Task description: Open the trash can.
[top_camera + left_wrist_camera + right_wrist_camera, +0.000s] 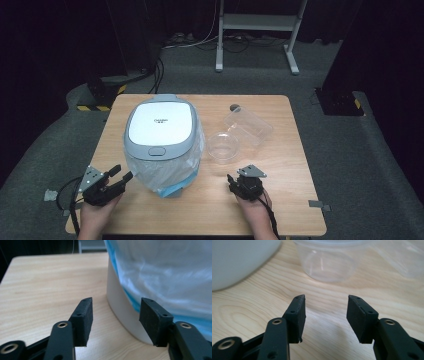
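Resting low over the near edge of the bench, the left tool has its jaws spread with nothing between them; in the left gripper view the left tool points at the foot of the rice cooker, close to it but not touching; a clear plastic bag with a blue edge hangs down the cooker's side just above the right-hand pad. From the high view the rice cooker stands on the left half of the bench with its lid shut, the bag draped around its front. The right tool sits at the near right, jaws likewise apart and empty; in the right gripper view the right tool faces a round clear cup standing a little way ahead on the bare wood. Beyond the cup, touching or just beside it, lies a clear rectangular box; the cooker stands just to the cup's left.
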{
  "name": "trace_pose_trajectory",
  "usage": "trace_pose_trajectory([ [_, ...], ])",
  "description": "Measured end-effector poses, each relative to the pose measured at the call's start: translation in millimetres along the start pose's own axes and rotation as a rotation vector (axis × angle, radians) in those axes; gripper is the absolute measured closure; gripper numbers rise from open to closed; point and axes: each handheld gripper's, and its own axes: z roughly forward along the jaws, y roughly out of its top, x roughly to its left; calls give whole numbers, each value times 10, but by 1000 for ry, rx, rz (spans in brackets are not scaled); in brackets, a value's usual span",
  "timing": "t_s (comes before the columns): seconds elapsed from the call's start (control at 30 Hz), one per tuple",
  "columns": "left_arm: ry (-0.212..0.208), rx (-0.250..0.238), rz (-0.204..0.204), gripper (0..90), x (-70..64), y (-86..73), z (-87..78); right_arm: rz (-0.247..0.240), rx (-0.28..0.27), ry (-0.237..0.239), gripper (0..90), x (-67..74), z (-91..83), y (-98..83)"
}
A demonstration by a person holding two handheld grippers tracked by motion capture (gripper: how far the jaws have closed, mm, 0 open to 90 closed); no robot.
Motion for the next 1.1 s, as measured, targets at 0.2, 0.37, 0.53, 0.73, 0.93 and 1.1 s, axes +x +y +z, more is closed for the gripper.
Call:
trace_pose_trajectory([
  [0.2, -5, -73, 14, 402, -54, 77, -134, -23, 31, -70, 446, -77, 30, -36],
  [0.37, -11, -126, 38, 387, -101, 168, -256, -30, 60, -85, 429, -72, 73, -51],
  [0.53, -22, -169, 52, 382, -150, 245, -354, 23, 72, -54, 384, -117, 84, -47],
  [0.73, -46, -203, 61, 378, -217, 306, -402, 22, 75, -51, 375, -107, 88, -45],
  [0.93, -67, -234, 74, 375, -291, 404, -438, 21, 75, -51, 370, -106, 92, -42],
  [1.1, -74, -263, 73, 376, -327, 496, -462, 23, 75, -53, 370, -103, 92, -42],
])
